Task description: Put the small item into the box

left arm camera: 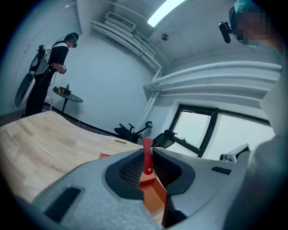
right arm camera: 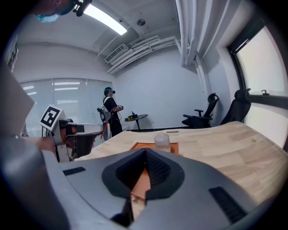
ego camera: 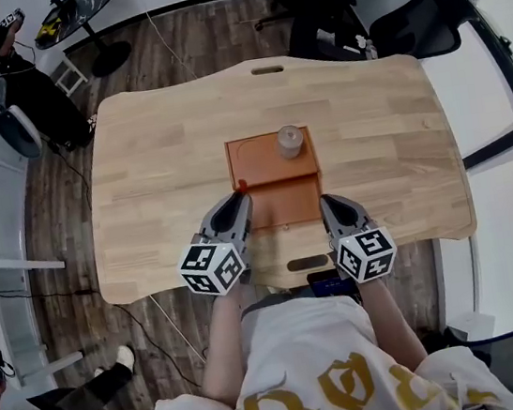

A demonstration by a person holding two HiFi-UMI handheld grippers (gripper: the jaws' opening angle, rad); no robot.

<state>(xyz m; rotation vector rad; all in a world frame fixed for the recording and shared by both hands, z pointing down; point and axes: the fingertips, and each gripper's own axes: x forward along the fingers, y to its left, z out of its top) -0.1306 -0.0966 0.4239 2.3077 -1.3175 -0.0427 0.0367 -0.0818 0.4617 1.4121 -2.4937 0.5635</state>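
The left gripper (left arm camera: 147,152) clamped a red item (left arm camera: 147,158) at the box's (ego camera: 271,173) left edge. The right gripper (right arm camera: 145,152), closed and empty, sat at its right edge.

Wooden table (ego camera: 166,165), black office chairs (ego camera: 421,25)

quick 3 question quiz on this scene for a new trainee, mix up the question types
1. Multiple choice: what does the left gripper hold between its fingers?
A) a thin red item
B) a clear jar
C) nothing

2. True or false: the clear jar stands on the far right part of the orange box.

3. Fill in the blank: the right gripper has its fingers ___, with nothing between them.

Key: 1 A; 2 true; 3 shut.
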